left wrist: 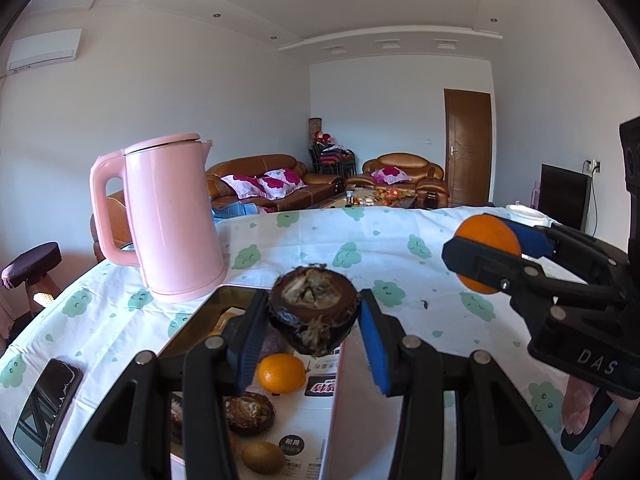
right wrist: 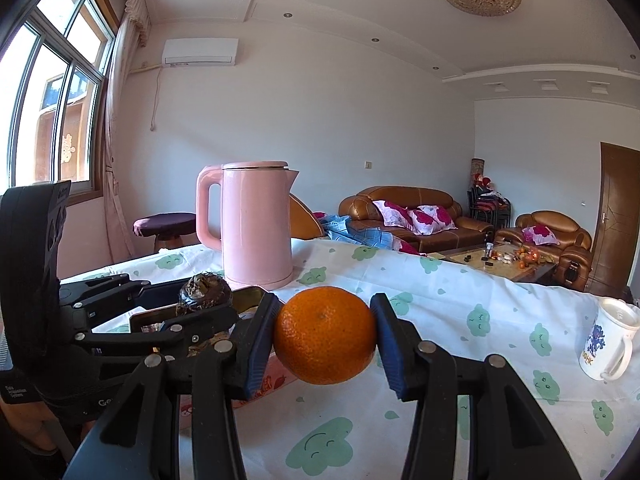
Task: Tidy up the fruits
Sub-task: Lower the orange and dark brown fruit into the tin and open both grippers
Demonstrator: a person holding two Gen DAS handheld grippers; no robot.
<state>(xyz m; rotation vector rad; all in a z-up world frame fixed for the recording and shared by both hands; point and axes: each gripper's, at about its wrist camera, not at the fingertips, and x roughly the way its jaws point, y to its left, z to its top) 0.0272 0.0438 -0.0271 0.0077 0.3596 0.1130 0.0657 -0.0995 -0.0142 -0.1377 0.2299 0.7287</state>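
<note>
My left gripper (left wrist: 314,312) is shut on a dark brown, dried-looking fruit (left wrist: 314,308) and holds it above an open pink box (left wrist: 336,412). The box holds an orange (left wrist: 281,373), another dark brown fruit (left wrist: 250,413) and a kiwi (left wrist: 263,457). My right gripper (right wrist: 325,334) is shut on an orange (right wrist: 325,334) and holds it above the table. In the left wrist view the right gripper (left wrist: 486,254) with its orange (left wrist: 489,240) is at the right. In the right wrist view the left gripper (right wrist: 204,300) with the dark fruit (right wrist: 205,290) is at the left.
A pink kettle (left wrist: 168,216) stands on the table behind the box. A black phone (left wrist: 46,412) lies at the left edge. A white mug (right wrist: 610,344) stands at the right. The tablecloth (right wrist: 460,300) is white with green clouds.
</note>
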